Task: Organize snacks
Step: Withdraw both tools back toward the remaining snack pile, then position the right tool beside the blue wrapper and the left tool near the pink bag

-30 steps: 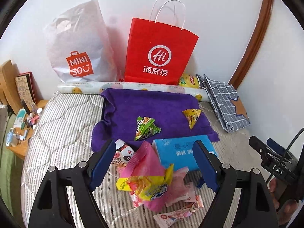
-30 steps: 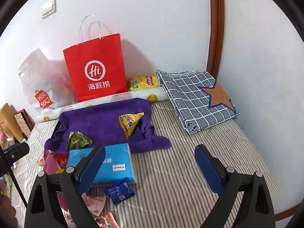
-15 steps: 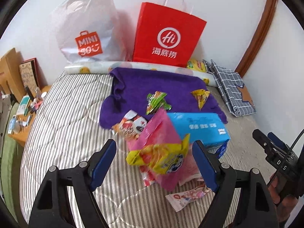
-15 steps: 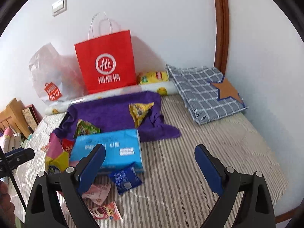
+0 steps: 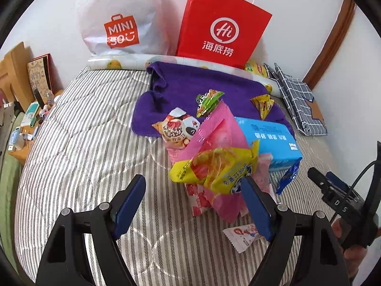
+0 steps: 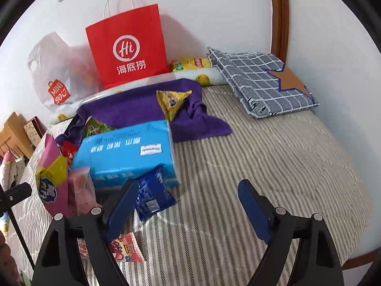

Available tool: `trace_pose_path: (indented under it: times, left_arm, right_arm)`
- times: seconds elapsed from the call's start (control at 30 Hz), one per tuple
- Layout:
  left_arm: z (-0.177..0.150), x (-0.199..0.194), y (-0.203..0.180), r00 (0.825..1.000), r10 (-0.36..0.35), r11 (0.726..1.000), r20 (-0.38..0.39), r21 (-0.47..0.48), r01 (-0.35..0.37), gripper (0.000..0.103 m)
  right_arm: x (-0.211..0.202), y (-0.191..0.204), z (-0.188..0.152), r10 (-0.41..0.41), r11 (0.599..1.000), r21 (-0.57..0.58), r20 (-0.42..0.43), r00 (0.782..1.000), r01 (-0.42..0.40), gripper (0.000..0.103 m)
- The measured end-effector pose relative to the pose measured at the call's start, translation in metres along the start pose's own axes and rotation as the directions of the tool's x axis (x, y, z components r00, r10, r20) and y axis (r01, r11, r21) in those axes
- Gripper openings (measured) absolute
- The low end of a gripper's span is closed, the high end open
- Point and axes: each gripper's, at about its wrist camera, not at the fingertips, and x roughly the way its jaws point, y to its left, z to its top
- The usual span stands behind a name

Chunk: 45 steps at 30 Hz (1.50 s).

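Both grippers — left point(image 5: 193, 203), right point(image 6: 188, 205) — gape empty over crinkled pink-and-yellow snack packets point(image 5: 214, 164).

2 wrist views, sharing red bag point(image 5: 221, 26)

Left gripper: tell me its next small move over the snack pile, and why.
Probably ease the left gripper forward and a little right, so its open fingers straddle the yellow packet. That packet sits on top of the pile, on the pink bag, just ahead of the fingertips. Neither gripper holds anything; the right gripper is open beside the dark blue packet.
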Motion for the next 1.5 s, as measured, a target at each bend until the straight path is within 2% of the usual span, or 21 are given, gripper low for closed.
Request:
trace_pose_path:
  times: [0.17,0.43,0.67,0.73,0.8,0.93,1.5]
  left_arm:
    - [-0.008,0.005,0.001,0.999,0.040,0.999,-0.002,0.033,-0.040,0.081]
    - [-0.020,0.023,0.010,0.998,0.022,1.000,-0.056,0.018,-0.021,0.081]
    - [-0.021,0.029,0.009,0.997,0.016,1.000,-0.070,0.014,-0.015,0.081]
    - [-0.021,0.030,0.007,0.997,0.018,1.000,-0.072,0.020,-0.017,0.081]
    - [-0.021,0.030,0.007,0.997,0.016,1.000,-0.071,0.019,-0.015,0.081]
    - [-0.022,0.032,0.010,0.997,0.008,1.000,-0.077,0.004,-0.008,0.081]
    - [-0.024,0.033,0.016,0.996,0.012,1.000,-0.092,-0.009,-0.012,0.081]
  right_arm:
    - [0.015,0.008,-0.012,-0.024,0.999,-0.033,-0.026,0.999,0.023,0.085]
    - [0.030,0.013,-0.023,-0.015,0.999,-0.044,-0.046,0.999,0.013,0.085]
    - [0.031,0.010,-0.024,-0.008,0.999,-0.042,-0.044,0.999,0.006,0.085]
    - [0.029,0.009,-0.024,-0.008,0.999,-0.037,-0.033,0.999,0.006,0.082]
    - [0.029,0.008,-0.024,-0.005,0.999,-0.036,-0.037,0.999,0.004,0.073]
    - [0.030,0.006,-0.025,0.004,1.000,-0.030,-0.050,0.999,-0.006,0.065]
    - [0.032,0.010,-0.027,0.004,0.999,-0.036,-0.069,0.998,-0.007,0.064]
